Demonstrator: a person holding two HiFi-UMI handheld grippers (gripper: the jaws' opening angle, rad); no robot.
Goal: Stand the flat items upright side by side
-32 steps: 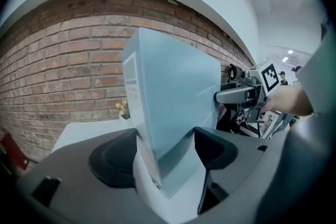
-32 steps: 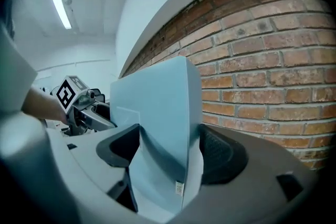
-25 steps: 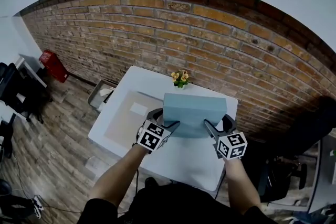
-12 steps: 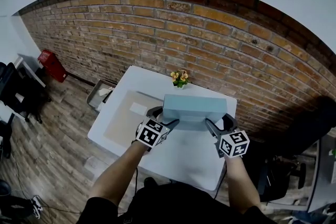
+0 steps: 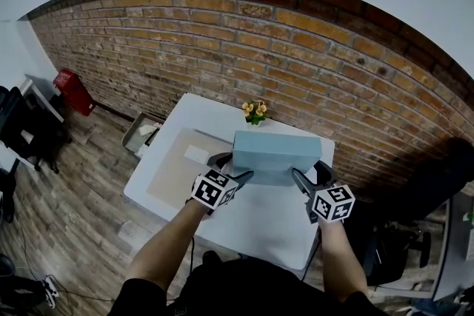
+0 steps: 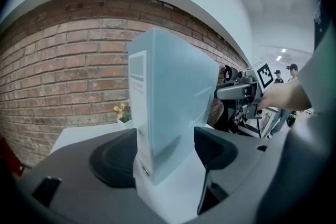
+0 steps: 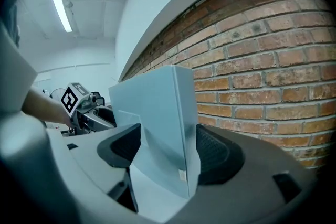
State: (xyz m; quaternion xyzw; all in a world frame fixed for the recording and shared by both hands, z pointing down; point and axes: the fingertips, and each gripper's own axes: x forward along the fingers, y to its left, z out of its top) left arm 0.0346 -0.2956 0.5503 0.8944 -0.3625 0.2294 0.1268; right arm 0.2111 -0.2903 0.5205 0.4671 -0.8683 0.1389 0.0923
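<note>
A pale blue-grey box file [image 5: 275, 152] stands upright on its long edge on the white table [image 5: 266, 226], its broad face towards me. My left gripper [image 5: 233, 166] clasps its lower left end and my right gripper [image 5: 309, 172] its lower right end. In the left gripper view the file's spine [image 6: 168, 92] sits between the dark pads [image 6: 113, 157]; in the right gripper view its other end [image 7: 157, 118] is likewise squeezed between the pads [image 7: 215, 155]. A flat beige folder [image 5: 178, 166] with a white label lies on the table to the left.
A small pot of yellow flowers [image 5: 255, 112] stands at the table's far edge behind the file. The brick wall [image 5: 311, 63] runs close behind the table. A grey tray [image 5: 142, 135] and a red object [image 5: 74, 91] lie on the wooden floor to the left.
</note>
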